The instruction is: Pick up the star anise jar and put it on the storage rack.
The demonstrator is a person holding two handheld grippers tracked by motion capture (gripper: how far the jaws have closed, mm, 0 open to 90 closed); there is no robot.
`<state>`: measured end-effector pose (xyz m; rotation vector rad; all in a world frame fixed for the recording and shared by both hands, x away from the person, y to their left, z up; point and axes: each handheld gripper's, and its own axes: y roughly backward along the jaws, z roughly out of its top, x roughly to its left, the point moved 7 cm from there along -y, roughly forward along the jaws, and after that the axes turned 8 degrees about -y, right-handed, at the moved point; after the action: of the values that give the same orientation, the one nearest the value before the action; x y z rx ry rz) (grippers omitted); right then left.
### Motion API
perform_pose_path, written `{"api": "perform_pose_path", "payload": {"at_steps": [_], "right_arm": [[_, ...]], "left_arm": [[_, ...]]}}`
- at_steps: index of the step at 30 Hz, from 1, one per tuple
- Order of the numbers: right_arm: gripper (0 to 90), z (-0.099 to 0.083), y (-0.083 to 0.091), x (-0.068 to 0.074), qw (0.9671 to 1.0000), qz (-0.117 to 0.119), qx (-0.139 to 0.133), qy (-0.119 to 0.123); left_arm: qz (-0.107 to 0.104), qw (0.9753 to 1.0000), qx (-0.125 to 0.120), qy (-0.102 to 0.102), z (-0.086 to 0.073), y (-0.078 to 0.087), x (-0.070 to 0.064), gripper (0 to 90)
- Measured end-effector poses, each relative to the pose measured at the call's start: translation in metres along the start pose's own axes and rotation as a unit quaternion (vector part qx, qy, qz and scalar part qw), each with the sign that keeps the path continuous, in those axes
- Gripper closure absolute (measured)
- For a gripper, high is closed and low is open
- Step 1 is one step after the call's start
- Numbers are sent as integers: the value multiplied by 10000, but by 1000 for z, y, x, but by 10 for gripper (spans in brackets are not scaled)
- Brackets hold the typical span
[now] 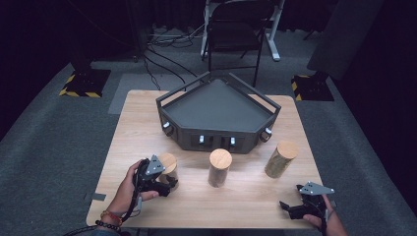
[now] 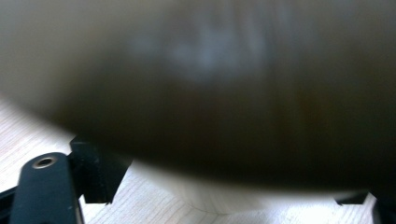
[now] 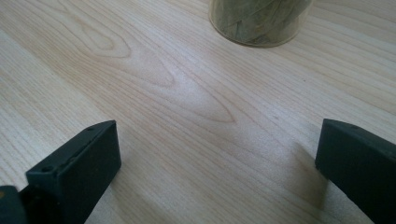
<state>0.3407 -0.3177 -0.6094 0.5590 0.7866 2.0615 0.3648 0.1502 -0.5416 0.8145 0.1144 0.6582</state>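
Three clear jars with round wooden lids stand in a row on the wooden table [image 1: 246, 196]. My left gripper [image 1: 169, 184] is down at the left jar [image 1: 168, 161], its jaws spread wide on either side of the jar's lower body. In the left gripper view that jar [image 2: 210, 93] is a dark blur right in front of the left gripper [image 2: 224, 196]. Whether the pads touch the glass is unclear. My right gripper [image 1: 290, 209] rests low near the table's front right edge, open and holding nothing. In the right gripper view, the right gripper [image 3: 219, 158] points at bare wood.
A dark angular tray [image 1: 216, 132] with raised rails sits at the back middle of the table. The middle jar [image 1: 220, 167] and the right jar [image 1: 281, 158] stand in front of it. A leaf-filled jar's base [image 3: 259, 21] shows ahead of the right jaws. A folding chair [image 1: 235, 34] stands beyond the table.
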Motion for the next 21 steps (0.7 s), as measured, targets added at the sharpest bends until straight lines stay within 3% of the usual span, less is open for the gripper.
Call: {"api": "perform_pose_path", "payload": {"at_steps": [7,21], "right_arm": [[0,0,0,0,10000,-1,1,0],[0,0,0,0,10000,-1,0,1]], "left_arm": [[-160,9997,-191,55,0,-2,1,238],[-104,9992,-353,164,0,-3,2,245]]}}
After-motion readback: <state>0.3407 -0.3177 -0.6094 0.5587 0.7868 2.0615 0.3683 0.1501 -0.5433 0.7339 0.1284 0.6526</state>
